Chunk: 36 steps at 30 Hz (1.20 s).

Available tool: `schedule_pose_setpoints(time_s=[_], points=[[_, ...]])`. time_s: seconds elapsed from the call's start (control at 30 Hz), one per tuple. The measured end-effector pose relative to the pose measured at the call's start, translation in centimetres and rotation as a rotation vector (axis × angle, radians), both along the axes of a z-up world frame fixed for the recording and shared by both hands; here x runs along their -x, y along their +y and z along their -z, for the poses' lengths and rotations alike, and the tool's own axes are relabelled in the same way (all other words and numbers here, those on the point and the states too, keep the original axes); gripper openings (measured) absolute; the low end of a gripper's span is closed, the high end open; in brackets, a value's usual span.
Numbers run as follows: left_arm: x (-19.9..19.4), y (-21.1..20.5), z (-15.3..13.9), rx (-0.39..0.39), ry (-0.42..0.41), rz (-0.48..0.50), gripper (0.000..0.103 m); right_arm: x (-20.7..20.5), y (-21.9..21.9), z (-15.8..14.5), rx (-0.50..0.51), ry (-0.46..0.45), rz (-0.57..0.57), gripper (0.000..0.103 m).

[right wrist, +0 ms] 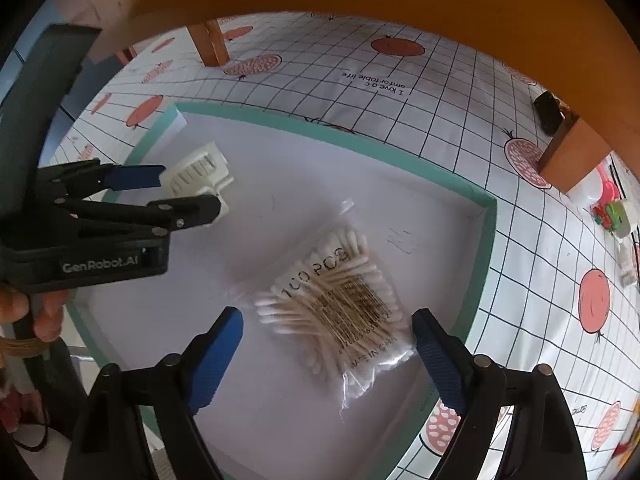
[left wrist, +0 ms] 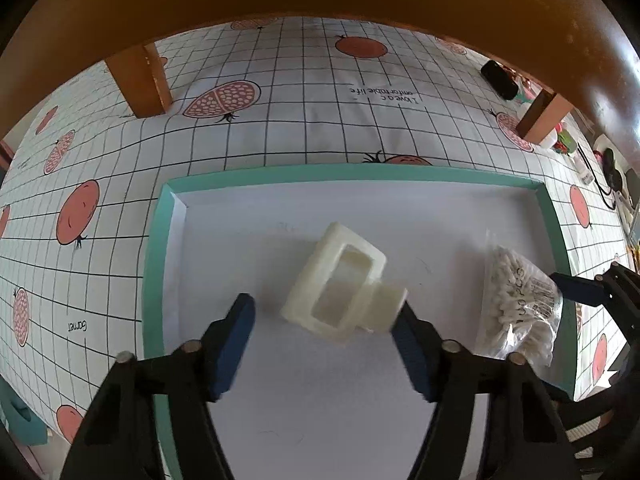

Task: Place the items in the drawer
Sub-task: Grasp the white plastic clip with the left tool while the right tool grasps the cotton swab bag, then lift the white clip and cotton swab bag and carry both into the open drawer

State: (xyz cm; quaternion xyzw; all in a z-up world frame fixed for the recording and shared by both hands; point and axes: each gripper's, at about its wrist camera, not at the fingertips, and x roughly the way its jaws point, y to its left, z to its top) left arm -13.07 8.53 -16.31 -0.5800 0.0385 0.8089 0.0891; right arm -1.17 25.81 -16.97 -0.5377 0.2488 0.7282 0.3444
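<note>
Left gripper (left wrist: 326, 320): your jaws stand spread over the drawer (left wrist: 360, 172), the cream hair clip (left wrist: 340, 280) between them; one pad touches its end.
Hair clip: lies on the drawer's white floor.
Cotton swab bag (right wrist: 336, 304): lies right of the clip.
Right gripper (right wrist: 328, 356): your jaws stand spread around the bag, pads clear.

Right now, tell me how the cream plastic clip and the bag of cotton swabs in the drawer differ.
The cream plastic clip is one rigid, opaque moulded piece; the bag of cotton swabs is a soft clear pouch packed with many thin sticks. The bag carries print, "100 PCS" and a barcode; the clip is plain. The clip lies toward the drawer's left side, between the left gripper's fingers; the bag lies to its right, below the open right gripper. Both rest on the drawer floor.
</note>
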Motion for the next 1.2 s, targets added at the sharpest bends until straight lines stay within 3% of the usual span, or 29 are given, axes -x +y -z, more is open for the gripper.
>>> schedule_pose_setpoints(time_s=[0.07,0.2,0.63,0.93,1.2], points=[[0.0,0.3,0.1,0.003,0.001,0.001,0.066,0.0,0.0,0.2,0.000,-0.014,-0.001,0.079],[-0.1,0.4,-0.1,0.004,0.000,0.013,0.052,-0.2,0.1,0.1,-0.005,-0.008,0.011,0.072],[-1.2,-0.6,-1.5,-0.011,0.024,0.005,0.050,-1.5,-0.3,-0.9,-0.005,0.023,0.081,0.071],[-2.8,-1.5,-4.4,-0.028,0.066,0.000,0.050,-3.1,-1.3,-4.6,-0.044,0.107,0.159,0.071],[-4.9,-2.6,-10.0,-0.073,0.155,-0.005,0.050,-2.8,-3.9,-10.1,-0.140,0.164,0.142,0.071]])
